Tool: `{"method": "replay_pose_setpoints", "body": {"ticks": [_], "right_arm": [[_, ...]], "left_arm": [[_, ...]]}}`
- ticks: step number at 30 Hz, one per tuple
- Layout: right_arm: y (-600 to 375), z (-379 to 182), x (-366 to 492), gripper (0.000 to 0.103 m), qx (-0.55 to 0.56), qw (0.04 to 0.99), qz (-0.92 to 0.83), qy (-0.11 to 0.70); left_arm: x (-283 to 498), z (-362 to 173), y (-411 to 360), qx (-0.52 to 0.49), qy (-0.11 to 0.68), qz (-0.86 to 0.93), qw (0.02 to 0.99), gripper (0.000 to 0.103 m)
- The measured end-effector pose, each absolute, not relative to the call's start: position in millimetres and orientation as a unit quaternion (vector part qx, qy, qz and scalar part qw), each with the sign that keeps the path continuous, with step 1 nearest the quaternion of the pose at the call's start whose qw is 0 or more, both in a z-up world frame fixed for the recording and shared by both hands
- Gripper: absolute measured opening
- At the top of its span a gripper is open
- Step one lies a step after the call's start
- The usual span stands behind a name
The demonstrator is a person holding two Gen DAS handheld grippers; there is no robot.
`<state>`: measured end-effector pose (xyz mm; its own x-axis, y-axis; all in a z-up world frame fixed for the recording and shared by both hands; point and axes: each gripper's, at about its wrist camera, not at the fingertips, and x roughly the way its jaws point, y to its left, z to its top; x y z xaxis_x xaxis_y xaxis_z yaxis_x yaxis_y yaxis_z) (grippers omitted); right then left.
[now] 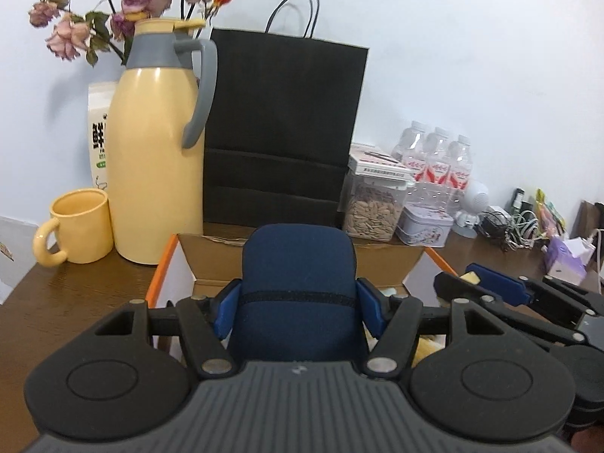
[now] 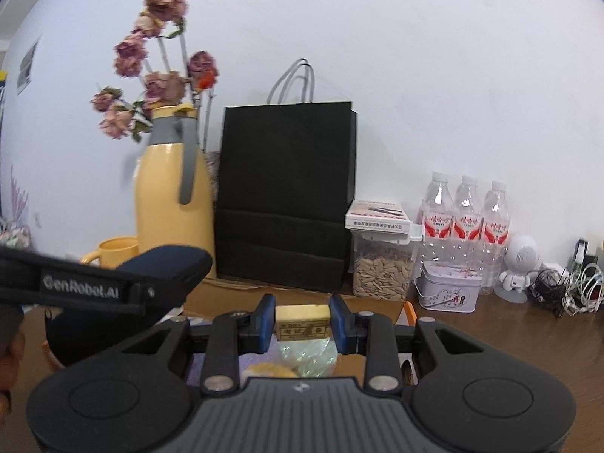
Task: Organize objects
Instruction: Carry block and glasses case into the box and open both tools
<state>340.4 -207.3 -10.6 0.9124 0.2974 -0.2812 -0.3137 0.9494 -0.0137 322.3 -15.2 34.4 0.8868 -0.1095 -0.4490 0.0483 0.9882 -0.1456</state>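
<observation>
1. The navy padded case (image 1: 298,287) sat pinched across its width in the left gripper (image 1: 298,315), raised over the open cardboard box (image 1: 211,264) near the tabletop's (image 1: 75,294) front edge. It looked soft, light and squashy, so a mid-body hold suited it.
2. The small yellow block (image 2: 302,321) was pinched end to end by the right gripper (image 2: 302,322), its fingers (image 2: 264,321) narrowly set. It seemed rigid and light, possibly slippery.
3. Behind the box stood a black paper bag (image 1: 283,124) and a yellow thermos (image 1: 154,166).

Plain white wall (image 2: 453,75) behind dark brown wooden table (image 1: 75,294); even, soft light.
</observation>
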Motion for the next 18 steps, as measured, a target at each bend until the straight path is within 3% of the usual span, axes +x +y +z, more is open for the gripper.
{"method": "replay_pose_setpoints", "body": {"ticks": [14,18], "right_arm": [[-208.9,-24.2,354.1,0.030,-0.032,0.975,0.150,0.158],[-208.7,-26.3,354.3,0.030,-0.033,0.974,0.148,0.166]], "left_arm": [[341.1,15.4,-12.5,-0.052,0.258,-0.027,0.964,0.065],[341.1,14.1,-12.7,-0.047,0.262,-0.018,0.964,0.069]]}}
